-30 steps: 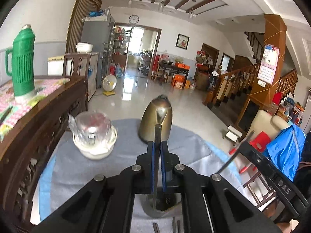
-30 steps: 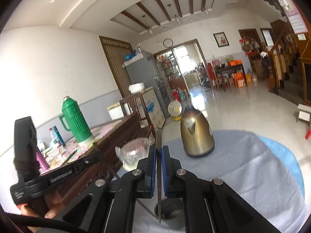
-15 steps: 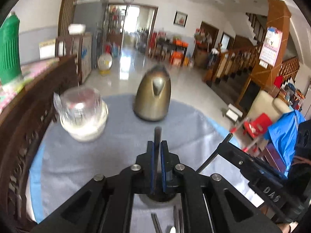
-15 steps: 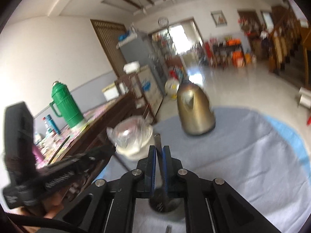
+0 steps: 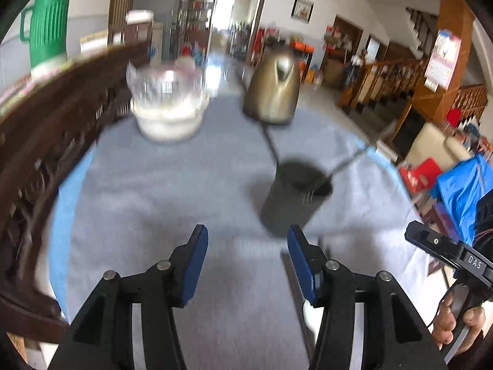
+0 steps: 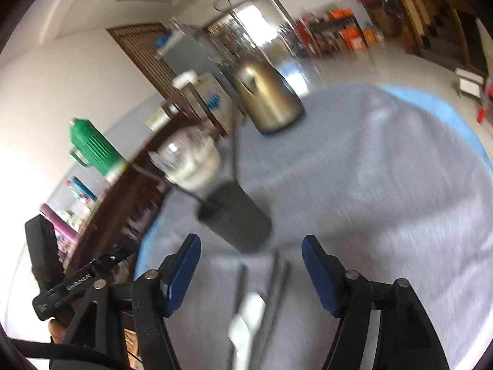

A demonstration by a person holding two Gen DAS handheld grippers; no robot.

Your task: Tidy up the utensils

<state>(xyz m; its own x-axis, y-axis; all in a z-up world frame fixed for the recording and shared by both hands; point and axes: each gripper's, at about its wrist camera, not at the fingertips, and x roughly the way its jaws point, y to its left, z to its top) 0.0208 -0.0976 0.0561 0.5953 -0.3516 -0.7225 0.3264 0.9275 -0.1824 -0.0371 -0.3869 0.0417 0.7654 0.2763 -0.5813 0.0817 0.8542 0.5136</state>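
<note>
The table cover (image 5: 160,203) is a soft, matt grey cloth. The kettle (image 5: 274,89) is glossy brass-coloured metal. The utensil holder (image 5: 292,200) looks dark and matt, perhaps metal; blur hides it. The bowl (image 5: 168,123) is white, under shiny clear plastic. The cabinet (image 5: 46,129) is dark carved wood.

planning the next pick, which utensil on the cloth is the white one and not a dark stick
The white spoon lying just ahead of the right tongs. It is broad and pale; the dark chopsticks beside it are thin, and two more dark sticks already stand in the dark cup.
</note>
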